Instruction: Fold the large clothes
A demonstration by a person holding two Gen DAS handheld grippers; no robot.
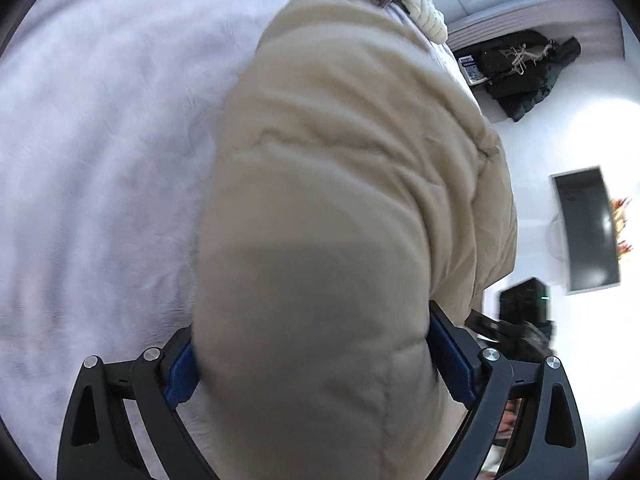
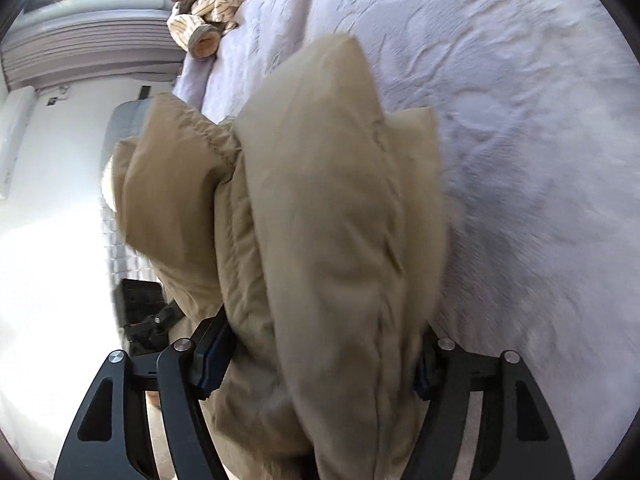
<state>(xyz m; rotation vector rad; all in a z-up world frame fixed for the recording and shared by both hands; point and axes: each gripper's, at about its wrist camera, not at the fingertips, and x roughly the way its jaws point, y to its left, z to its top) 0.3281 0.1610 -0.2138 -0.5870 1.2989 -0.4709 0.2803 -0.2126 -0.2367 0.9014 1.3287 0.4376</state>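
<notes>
Bedspread (image 1: 100,140): pale lilac, textured, filling the 9 o'clock half of the left wrist view and the 3 o'clock half of the right wrist view.
Left gripper (image 1: 312,360): blue-padded fingers spread wide and clamped on a thick roll of the padded beige jacket (image 1: 340,200), which bulges from 6 o'clock up to 12.
Dark clothes (image 1: 520,72): heaped at 2 o'clock, well apart.
Striped garment (image 2: 200,12): bunched at 11 o'clock on the bed.
Right gripper (image 2: 320,364): fingers wide too, pinching a fat folded bundle of the same jacket, hem at 10 o'clock, over the bed's edge.
</notes>
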